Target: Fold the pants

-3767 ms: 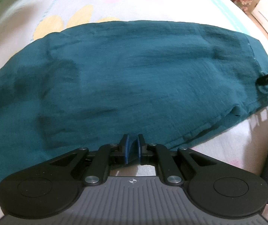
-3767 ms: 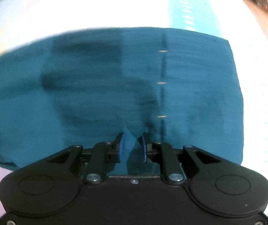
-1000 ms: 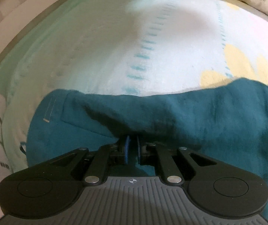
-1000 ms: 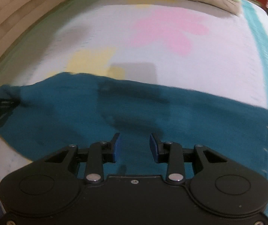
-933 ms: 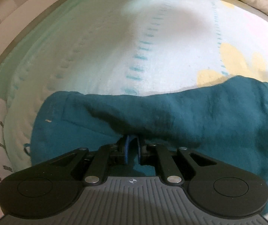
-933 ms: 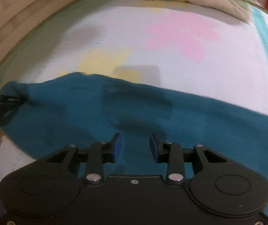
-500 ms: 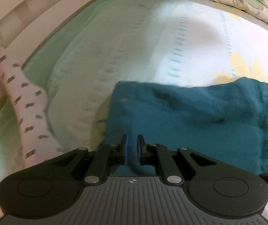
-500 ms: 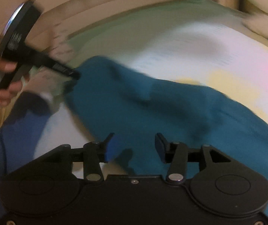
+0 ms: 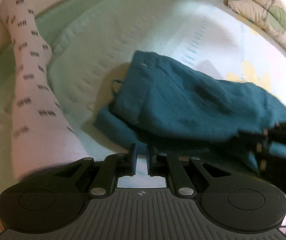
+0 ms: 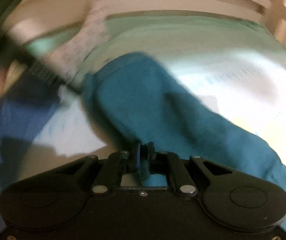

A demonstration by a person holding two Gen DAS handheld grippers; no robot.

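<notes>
The teal pants [image 9: 184, 102] lie folded over on the bed, one layer on top of another, with the near edge just ahead of my left gripper [image 9: 141, 154]. The left jaws stand slightly apart and hold nothing; bed sheet shows between them. In the blurred right wrist view the pants [image 10: 152, 100] run from the centre to the lower right, and my right gripper [image 10: 143, 150] is shut on their near edge. The right gripper also shows in the left wrist view [image 9: 278, 138] at the right, on the pants.
A white patterned bolster [image 9: 31, 76] lies along the left side of the bed. A floral pillow [image 9: 266, 14] sits at the far right. The bed sheet [image 9: 143, 30] is pale green and white. The person's blue clothing [image 10: 13, 120] is at the left.
My left gripper has let go of the pants and pulled back from them. My right gripper, open before, has swung left and closed on the pants' near edge.
</notes>
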